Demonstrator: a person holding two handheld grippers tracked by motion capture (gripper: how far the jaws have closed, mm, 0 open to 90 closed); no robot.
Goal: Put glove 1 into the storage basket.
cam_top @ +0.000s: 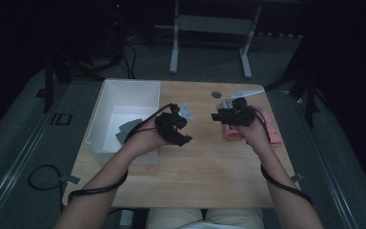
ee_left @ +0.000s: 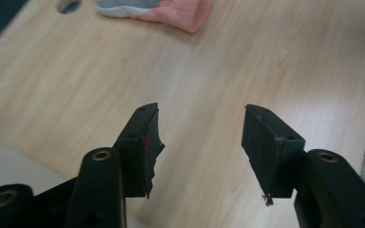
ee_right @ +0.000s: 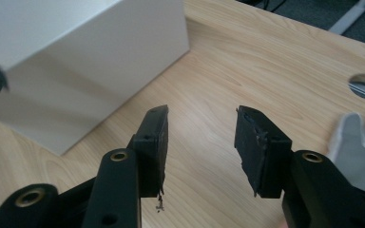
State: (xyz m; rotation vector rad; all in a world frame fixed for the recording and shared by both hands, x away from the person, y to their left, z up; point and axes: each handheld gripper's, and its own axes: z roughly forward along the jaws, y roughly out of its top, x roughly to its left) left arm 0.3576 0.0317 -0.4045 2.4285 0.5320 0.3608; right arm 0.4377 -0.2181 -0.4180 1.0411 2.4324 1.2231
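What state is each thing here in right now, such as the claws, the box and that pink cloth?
Left claw: open, nothing between its jaws, over bare wood.
Right claw: open, empty, pointing toward the box.
White box: upright on the table, top open, something grey lying inside.
Pink cloth: lying crumpled on the table, partly under the right hand, not gripped.
Table: wooden, bare in front.

The pink cloth [cam_top: 272,130] is lying crumpled on the wooden table at about three o'clock from the table's middle, near the right edge, partly hidden behind the right hand. In the left gripper view it [ee_left: 180,12] is showing at twelve o'clock, a soft pink fold lying with a grey piece [ee_left: 123,5] touching its left end
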